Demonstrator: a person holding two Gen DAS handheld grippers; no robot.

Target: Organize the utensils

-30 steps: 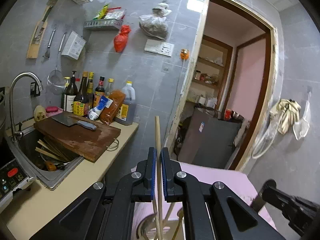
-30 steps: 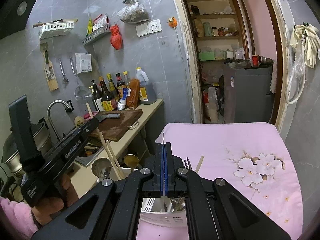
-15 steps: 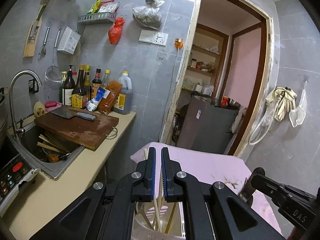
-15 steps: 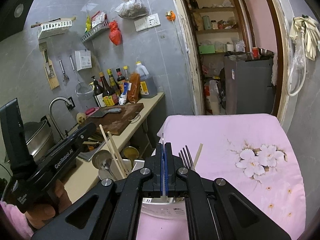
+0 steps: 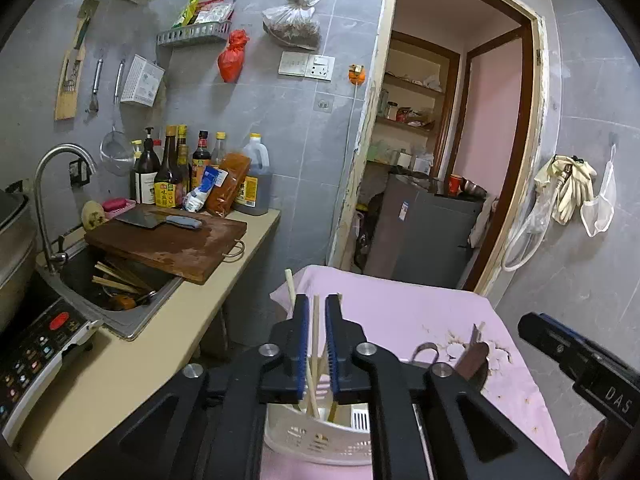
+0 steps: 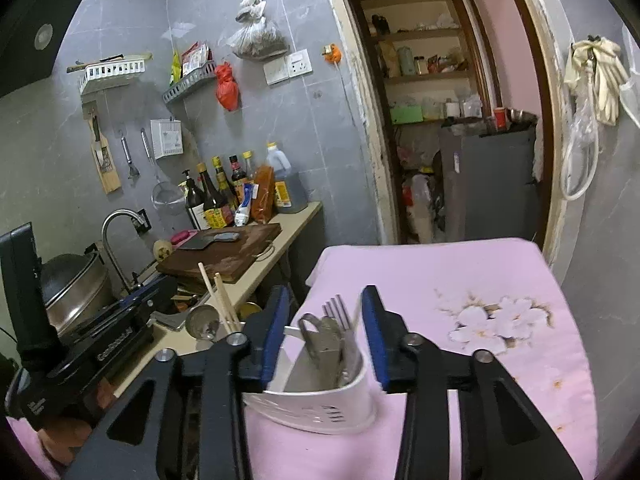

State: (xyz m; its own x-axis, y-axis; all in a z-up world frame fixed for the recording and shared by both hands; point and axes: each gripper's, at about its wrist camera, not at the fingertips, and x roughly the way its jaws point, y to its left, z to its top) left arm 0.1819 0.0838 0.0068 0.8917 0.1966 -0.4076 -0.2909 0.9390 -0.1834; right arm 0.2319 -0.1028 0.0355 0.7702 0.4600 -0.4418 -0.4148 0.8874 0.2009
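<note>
1. The left gripper (image 5: pixel 316 344), jaws opening, releases a chopstick (image 5: pixel 315 320) standing in the white utensil caddy (image 5: pixel 316 440); brushing it could tip it out.
2. The right gripper (image 6: pixel 325 336), jaws opening and empty, straddles the fork (image 6: pixel 338 310); snagging it could topple the light caddy off the pink cloth (image 6: pixel 480 280).

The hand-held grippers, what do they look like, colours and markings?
Both are black, angular frames with silver bolt heads and blue pads lining the fingers. The left hand-held gripper matches the right hand-held gripper. White lettering marks their bodies. A pink sleeve shows.
</note>
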